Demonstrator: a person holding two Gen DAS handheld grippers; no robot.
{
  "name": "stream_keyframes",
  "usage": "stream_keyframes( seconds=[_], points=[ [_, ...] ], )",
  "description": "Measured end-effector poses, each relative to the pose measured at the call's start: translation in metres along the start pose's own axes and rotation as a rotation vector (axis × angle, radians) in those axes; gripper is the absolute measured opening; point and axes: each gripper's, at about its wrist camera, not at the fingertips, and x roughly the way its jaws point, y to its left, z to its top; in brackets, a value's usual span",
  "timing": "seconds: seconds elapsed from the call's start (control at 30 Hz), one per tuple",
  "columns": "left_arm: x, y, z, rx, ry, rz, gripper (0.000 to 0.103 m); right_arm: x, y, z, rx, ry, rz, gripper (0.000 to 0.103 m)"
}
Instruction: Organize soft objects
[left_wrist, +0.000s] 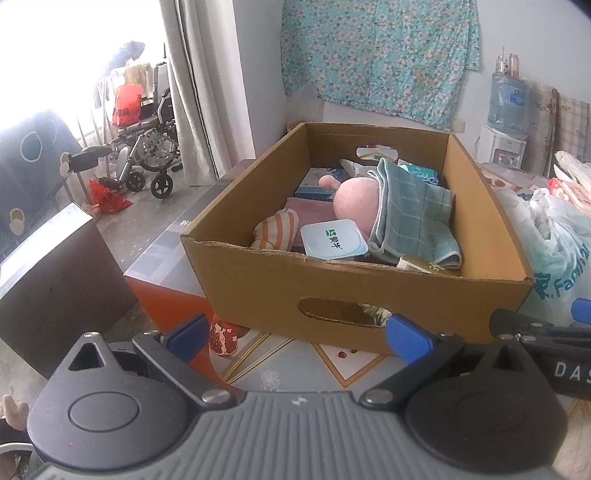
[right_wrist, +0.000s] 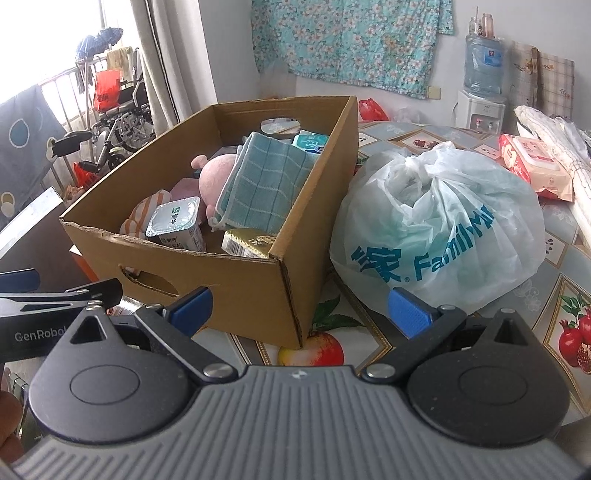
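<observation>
Reading "FamilyMart" on plastic bag (right_wrist: 439, 236) beside box (right_wrist: 236, 273).

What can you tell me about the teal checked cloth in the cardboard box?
The teal checked cloth is a soft woven towel with pale grid lines and a lighter stitched edge. It lies folded and rumpled inside the open brown cardboard box, near its right wall, draped over the pink plush toy. Its lower corner hangs toward a gold-wrapped packet. Neither pair of tongs touches it.
</observation>
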Motion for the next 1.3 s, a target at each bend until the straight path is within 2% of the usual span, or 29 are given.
stream_keyframes(
  seconds=[1.3],
  points=[
    [0.0028, 0.0022, -0.0054, -0.011, 0.014, 0.002, 0.103, 0.0031, 0.0023, -0.0010, -0.008, 0.008, 0.002, 0.102]
  ],
)
